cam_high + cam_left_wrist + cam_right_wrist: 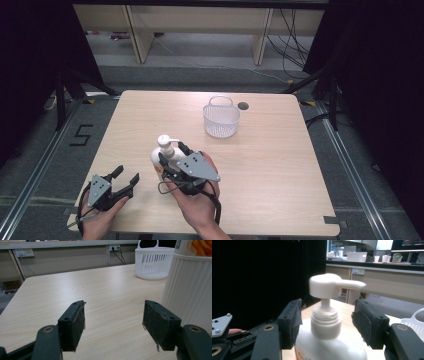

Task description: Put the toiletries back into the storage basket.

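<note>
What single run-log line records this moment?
right gripper: open astride pump bottle neck | left gripper: open, empty | basket: apart

Left gripper low over the pale wood counter, its fingers wide apart with nothing between; ribbed white bottle stands just right of the right finger, white slotted basket farther off, wall sockets beyond.

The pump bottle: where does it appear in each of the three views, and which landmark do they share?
High view: pump bottle left of centre, near the front.
Left gripper view: its ribbed white body at the right edge.
Right gripper view: its pump head and neck, centre.
Shared landmark: the white basket.
</note>
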Tool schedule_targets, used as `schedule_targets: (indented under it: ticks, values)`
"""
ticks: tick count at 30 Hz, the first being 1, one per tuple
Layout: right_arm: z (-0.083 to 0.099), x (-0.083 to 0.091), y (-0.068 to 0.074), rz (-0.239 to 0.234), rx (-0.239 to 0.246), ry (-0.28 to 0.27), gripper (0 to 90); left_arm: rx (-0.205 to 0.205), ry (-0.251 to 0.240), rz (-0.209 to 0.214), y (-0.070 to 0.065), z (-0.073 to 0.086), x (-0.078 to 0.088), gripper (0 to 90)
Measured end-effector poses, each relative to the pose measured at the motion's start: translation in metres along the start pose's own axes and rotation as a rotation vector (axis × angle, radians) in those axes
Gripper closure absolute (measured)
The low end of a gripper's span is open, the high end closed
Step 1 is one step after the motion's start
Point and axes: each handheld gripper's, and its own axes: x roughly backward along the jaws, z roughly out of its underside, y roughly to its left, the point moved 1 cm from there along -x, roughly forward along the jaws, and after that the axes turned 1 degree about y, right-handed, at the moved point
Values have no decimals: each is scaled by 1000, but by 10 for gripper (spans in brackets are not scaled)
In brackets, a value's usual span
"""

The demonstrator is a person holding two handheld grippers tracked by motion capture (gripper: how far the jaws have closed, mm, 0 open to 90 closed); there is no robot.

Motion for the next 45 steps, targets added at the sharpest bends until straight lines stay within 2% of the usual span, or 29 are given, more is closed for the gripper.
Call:
schedule_targets:
  ticks: [1,2,3,5,6,9,10,11,13,15,17,18,20,21,22,25,29,30,31,37,38,39,40,44,45]
  values:
    - [0,-1,4,0,-23,18,398,-1,0,1,0,0,0,335]
    - [-1,-2,5,3,-12,17,396,-1,0,1,0,0,0,334]
    - [-1,-4,9,1,-37,24,395,0,-1,1,0,0,0,334]
    - [-1,-5,11,21,-23,33,394,0,-1,1,0,0,0,334]
    - [-3,-8,14,18,-41,36,394,-1,0,2,0,0,0,334]
    - [-5,-12,16,20,-29,29,396,-1,0,2,0,0,0,334]
    - [-6,-13,14,41,-9,25,396,0,-1,2,0,0,0,334]
    - [-6,-14,16,37,-29,40,397,2,-4,4,0,0,0,334]
    - [-7,-17,16,41,-33,42,400,2,-7,6,0,0,-1,334]
    - [-8,-19,15,46,-20,46,406,-1,-1,3,0,0,0,334]
    - [-9,-22,16,49,-29,49,412,-2,0,2,0,0,0,334]
    - [-9,-23,14,58,-11,39,414,0,-1,1,0,0,0,334]
    - [-9,-25,16,58,-33,46,423,1,-2,2,0,0,0,334]
    - [-9,-26,15,57,-26,47,429,1,-1,2,0,0,0,334]
    - [-10,-27,13,73,6,32,435,0,-1,2,0,0,0,334]
    - [-11,-30,16,57,-29,35,450,-2,-1,3,0,0,0,335]
    - [-12,-31,16,76,-37,46,476,-1,-1,3,0,0,0,335]
    - [-12,-33,15,77,-24,29,486,-1,-1,3,0,0,0,336]
    - [-12,-32,15,85,-39,46,502,-2,-1,4,0,0,0,336]
    - [-12,-33,14,92,-50,48,585,-3,1,5,0,0,0,336]
    - [-12,-34,12,87,-19,32,588,-2,0,5,0,0,0,336]
    - [-12,-34,11,93,-17,37,591,-2,0,6,0,0,0,337]
    - [-12,-34,13,85,-47,43,593,-3,0,6,0,0,0,336]
    - [-12,-34,12,79,-35,32,595,-4,0,6,0,0,0,336]
    - [-12,-34,11,75,-57,33,596,-4,-1,6,0,0,0,337]
